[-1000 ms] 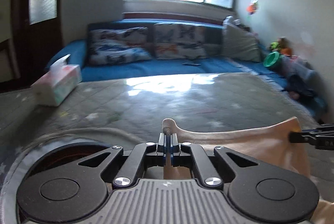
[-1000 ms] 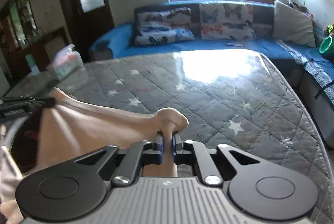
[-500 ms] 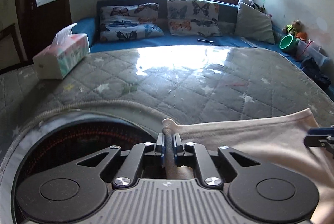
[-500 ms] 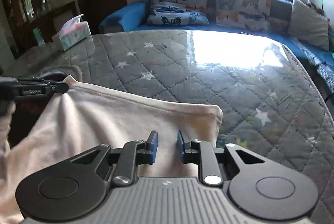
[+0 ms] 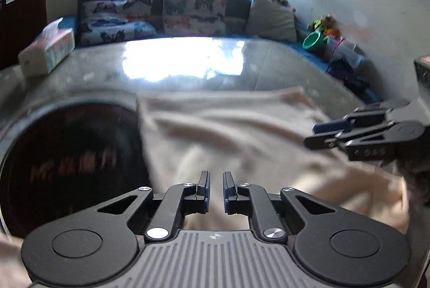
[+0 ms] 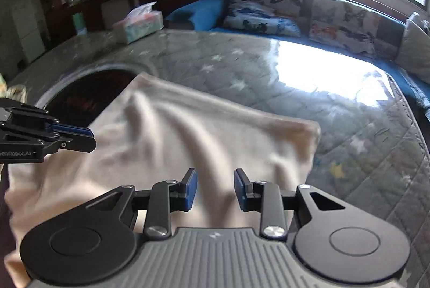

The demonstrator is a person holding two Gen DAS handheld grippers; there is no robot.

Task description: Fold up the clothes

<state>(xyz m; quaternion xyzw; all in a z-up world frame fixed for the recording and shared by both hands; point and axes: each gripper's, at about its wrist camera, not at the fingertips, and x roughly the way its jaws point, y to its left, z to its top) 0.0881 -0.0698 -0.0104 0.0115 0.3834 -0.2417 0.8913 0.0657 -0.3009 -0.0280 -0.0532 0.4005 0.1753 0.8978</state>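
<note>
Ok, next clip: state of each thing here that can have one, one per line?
Cloth: lying on the table, rumpled, free of both grippers.
Left gripper: open by a narrow gap, nothing between the pads.
Right gripper: jaws opening, nothing between them.
Tissue box: on the table's far side, a tissue sticking out of the top.
Table: covered with a quilted star cloth.

A grey quilted, star-patterned table cover (image 6: 268, 78) carries the beige garment (image 6: 188, 137) just ahead of both tongs and a tissue box (image 6: 138, 26) far beyond.
</note>
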